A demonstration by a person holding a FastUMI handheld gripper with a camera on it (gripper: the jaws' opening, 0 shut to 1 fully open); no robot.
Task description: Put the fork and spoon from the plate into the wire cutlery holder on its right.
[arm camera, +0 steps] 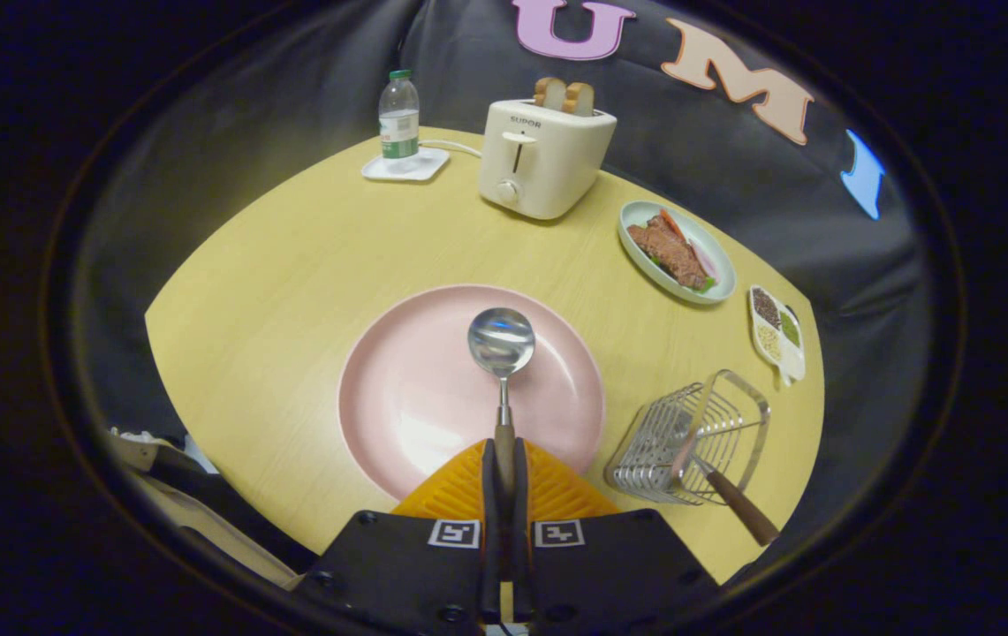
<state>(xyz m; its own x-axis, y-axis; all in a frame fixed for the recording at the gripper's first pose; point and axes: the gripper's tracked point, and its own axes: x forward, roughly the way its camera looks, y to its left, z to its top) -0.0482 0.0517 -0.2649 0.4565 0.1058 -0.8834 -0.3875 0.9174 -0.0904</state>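
Firmly, tongs [504,468] clamp wooden-handled, shiny-bowled spoon [501,344].

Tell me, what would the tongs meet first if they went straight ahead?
The tongs, shut on the spoon, point over the pink plate. Beyond it, probably the toaster; depth is unclear.

Claw [504,468] clamps spoon [502,353] above pink plate [397,389].

- The spoon [502,353] handle's rear end is hidden between the closed fingers of the gripper [504,459], lower centre.
- The fork [738,503] head is lost behind the cutlery holder [689,437] wires, lower right.
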